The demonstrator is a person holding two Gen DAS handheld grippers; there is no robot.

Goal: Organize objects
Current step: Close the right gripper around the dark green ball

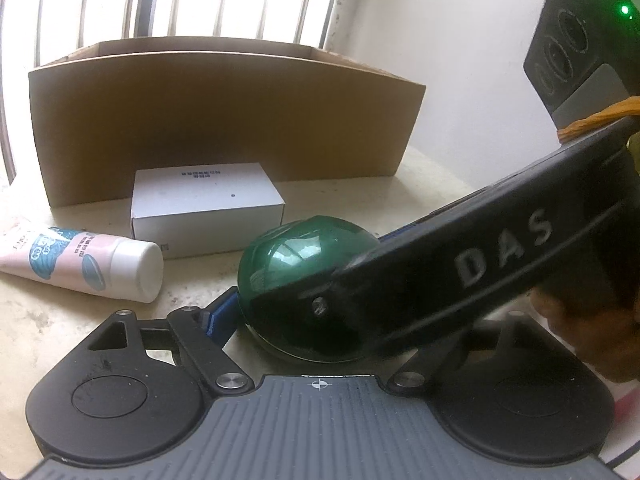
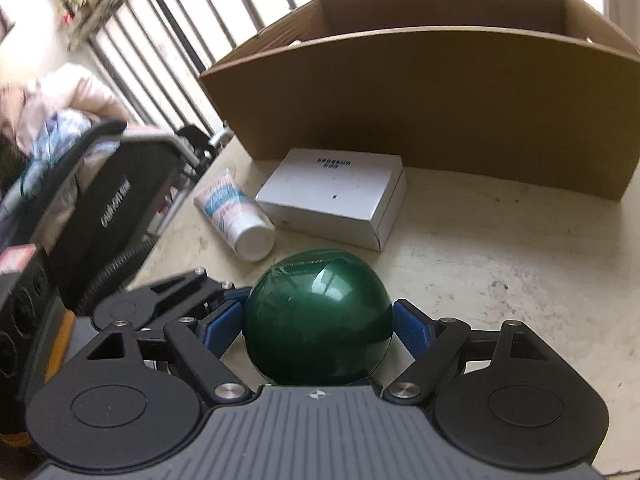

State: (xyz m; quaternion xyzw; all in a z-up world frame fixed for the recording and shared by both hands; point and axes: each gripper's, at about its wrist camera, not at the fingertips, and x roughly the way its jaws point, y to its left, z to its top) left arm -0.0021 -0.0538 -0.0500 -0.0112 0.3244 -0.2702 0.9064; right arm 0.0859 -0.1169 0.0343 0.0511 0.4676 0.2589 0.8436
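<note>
A shiny dark-green ball (image 1: 288,256) (image 2: 320,292) rests on the pale table (image 2: 500,260), with both grippers around it. In the right wrist view my right gripper (image 2: 319,320) has a blue pad (image 2: 222,330) against each side of the ball. My left gripper (image 1: 308,312) reaches in from the ball's other side. Its left blue pad (image 1: 220,316) meets the ball's edge, while its right finger is hidden behind the right gripper's black body (image 1: 480,260). A white carton (image 1: 204,200) (image 2: 332,192) and a lying white tube (image 1: 80,260) (image 2: 236,212) sit just beyond the ball.
An open brown cardboard box (image 1: 224,120) (image 2: 440,100) stands behind the carton, in front of a barred window. To the left of the table edge are a black chair-like frame (image 2: 120,200) and piled cloth. A hand (image 1: 592,332) holds the right gripper.
</note>
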